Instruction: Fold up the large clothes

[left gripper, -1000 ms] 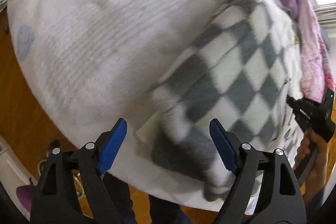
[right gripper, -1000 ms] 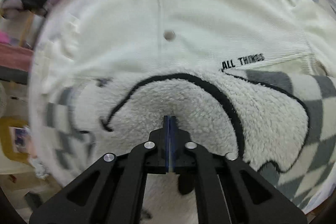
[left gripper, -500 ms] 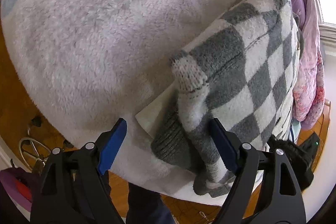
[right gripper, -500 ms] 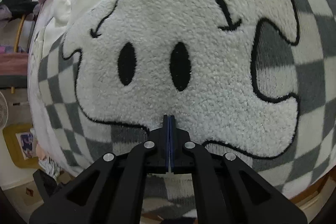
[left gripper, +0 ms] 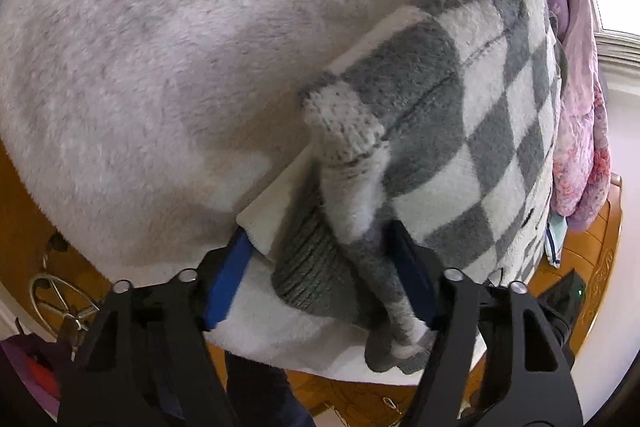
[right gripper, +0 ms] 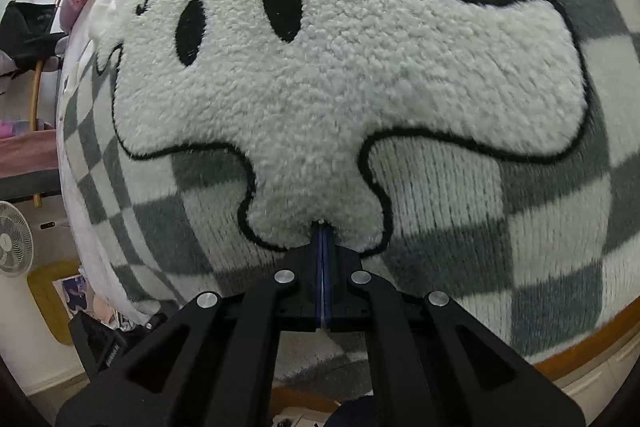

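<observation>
While the right gripper (right gripper: 322,227) is staying clenched on the checkered sweater (right gripper: 460,195), the left gripper (left gripper: 320,259) is narrowing around its cuff (left gripper: 344,131) at twelve o'clock, readying a fold.

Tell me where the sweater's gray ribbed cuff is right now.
In the left wrist view the cuff lies low in the middle, between the open fingers of the left hand-held gripper, on the white blanket.

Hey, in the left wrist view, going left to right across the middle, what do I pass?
Wooden floor → white fleece blanket → grey-and-white checkered sweater → pink and purple bedding.
</observation>
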Motion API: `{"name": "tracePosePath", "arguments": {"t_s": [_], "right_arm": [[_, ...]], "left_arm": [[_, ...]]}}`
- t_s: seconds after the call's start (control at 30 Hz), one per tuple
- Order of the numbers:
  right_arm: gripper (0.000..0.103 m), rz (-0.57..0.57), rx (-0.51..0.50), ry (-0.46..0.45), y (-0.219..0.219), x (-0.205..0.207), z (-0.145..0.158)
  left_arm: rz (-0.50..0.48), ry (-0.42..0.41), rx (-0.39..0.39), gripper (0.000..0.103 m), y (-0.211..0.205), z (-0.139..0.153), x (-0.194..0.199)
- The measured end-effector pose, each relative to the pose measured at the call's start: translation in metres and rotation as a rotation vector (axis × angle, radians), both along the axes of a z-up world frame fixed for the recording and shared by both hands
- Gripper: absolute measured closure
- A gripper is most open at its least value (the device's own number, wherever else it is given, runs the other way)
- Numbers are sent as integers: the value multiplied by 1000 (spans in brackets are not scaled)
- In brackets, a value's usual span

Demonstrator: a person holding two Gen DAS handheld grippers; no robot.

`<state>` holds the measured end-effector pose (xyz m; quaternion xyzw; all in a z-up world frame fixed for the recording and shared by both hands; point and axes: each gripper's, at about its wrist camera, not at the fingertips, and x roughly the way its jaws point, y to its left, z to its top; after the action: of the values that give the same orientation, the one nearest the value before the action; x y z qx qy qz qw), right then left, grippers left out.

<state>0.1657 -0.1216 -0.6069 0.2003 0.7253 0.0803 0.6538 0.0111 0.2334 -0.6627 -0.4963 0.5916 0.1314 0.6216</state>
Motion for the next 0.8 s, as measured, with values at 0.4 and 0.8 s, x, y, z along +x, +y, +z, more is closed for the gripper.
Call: {"name": "tracePosePath", "arguments": {"t_s": [0.4,0.8], "right_arm": [[100,93,-57,-74,10,-8,25],[97,157,-49,-71,8,-24,15]], "left_arm": [[12,-14,-59,76,-12,18,6],[62,31,-75,65,-3,17,-9]]}}
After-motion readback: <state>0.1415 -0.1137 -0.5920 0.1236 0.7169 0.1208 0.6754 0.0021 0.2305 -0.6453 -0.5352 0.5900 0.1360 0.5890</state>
